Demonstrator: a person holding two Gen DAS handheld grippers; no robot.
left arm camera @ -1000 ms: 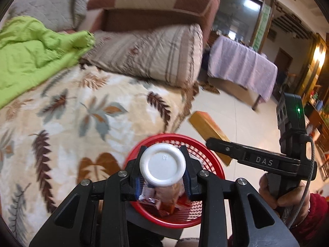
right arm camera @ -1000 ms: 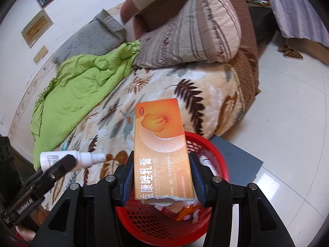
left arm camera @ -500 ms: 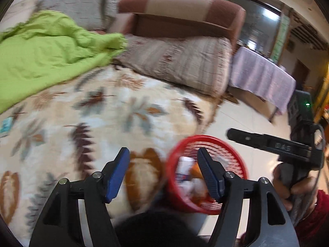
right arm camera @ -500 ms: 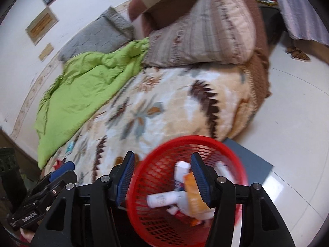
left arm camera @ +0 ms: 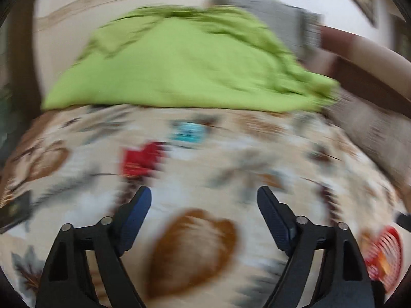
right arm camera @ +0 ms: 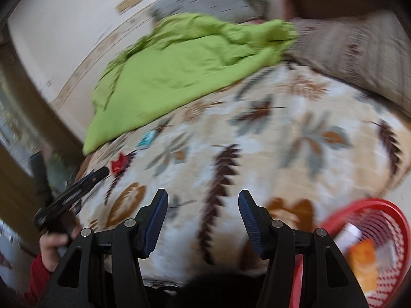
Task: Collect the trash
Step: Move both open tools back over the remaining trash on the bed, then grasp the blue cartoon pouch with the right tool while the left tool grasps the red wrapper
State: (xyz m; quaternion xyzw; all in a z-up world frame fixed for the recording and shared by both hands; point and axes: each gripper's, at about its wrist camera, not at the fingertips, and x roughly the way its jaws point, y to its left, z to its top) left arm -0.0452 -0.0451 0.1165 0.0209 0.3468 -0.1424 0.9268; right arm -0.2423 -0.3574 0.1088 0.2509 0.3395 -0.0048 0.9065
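Both views are motion-blurred. My left gripper (left arm camera: 203, 191) hovers over the leaf-print bed cover, its jaws opening with nothing between them. Ahead of it lie a red wrapper (left arm camera: 141, 159) and a teal packet (left arm camera: 188, 132). My right gripper (right arm camera: 203, 200) is open and empty over the same cover. The red mesh basket (right arm camera: 364, 201) sits at its lower right with an orange box (right arm camera: 364, 256) and a white bottle (right arm camera: 349, 233) inside. The red wrapper (right arm camera: 118, 164) and the teal packet (right arm camera: 147, 138) lie far left, close to the left gripper's tip (right arm camera: 100, 173).
A green blanket (left arm camera: 185, 64) is heaped at the back of the bed, with striped cushions (right arm camera: 359, 51) at the right. A dark flat object (left arm camera: 15, 210) lies at the left edge. A hand (right arm camera: 54, 243) in a red sleeve holds the left gripper.
The white bottle and the orange box left the jaws and now lie in the basket. Both grippers opened and swung left, away from the basket and across the bed.
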